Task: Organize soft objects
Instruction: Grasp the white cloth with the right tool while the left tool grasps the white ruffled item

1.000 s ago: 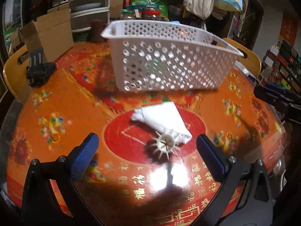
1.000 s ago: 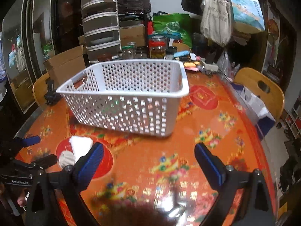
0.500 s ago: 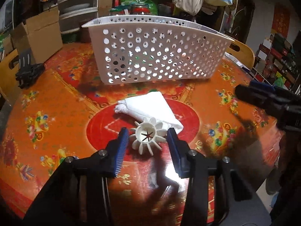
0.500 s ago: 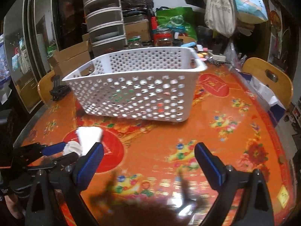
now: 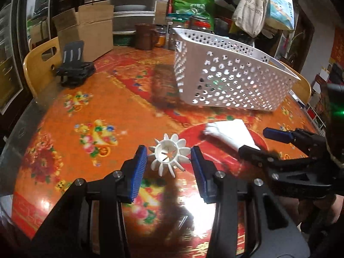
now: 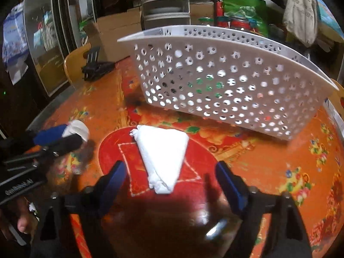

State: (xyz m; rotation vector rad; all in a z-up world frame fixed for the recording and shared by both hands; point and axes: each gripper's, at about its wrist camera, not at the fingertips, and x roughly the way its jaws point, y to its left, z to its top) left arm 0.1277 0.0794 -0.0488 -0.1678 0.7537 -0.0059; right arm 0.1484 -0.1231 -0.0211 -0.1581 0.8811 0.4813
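A white finned soft piece (image 5: pixel 169 157) sits between the blue pads of my left gripper (image 5: pixel 168 165), which is shut on it just over the orange table (image 5: pixel 86 107). The right wrist view shows that piece (image 6: pixel 79 129) in the left gripper (image 6: pixel 71 134) at the left edge. A folded white cloth triangle (image 6: pixel 163 150) lies on the red circle. My right gripper (image 6: pixel 172 180) straddles its near tip with jaws closing, and the pads do not touch it. From the left wrist view the cloth (image 5: pixel 230 133) lies by the right gripper (image 5: pixel 254 140). The white perforated basket (image 6: pixel 225 81) stands behind.
The basket (image 5: pixel 225 81) fills the far right of the table. A black clamp stand (image 5: pixel 74 71) sits at the far left by a wooden chair (image 5: pixel 40 64). Cardboard boxes (image 5: pixel 86 34), a brown mug (image 5: pixel 146 36) and jars crowd the back edge.
My left gripper closed on the finned piece and carried it left, away from the cloth. My right gripper came down and left over the cloth, its jaws narrowing.
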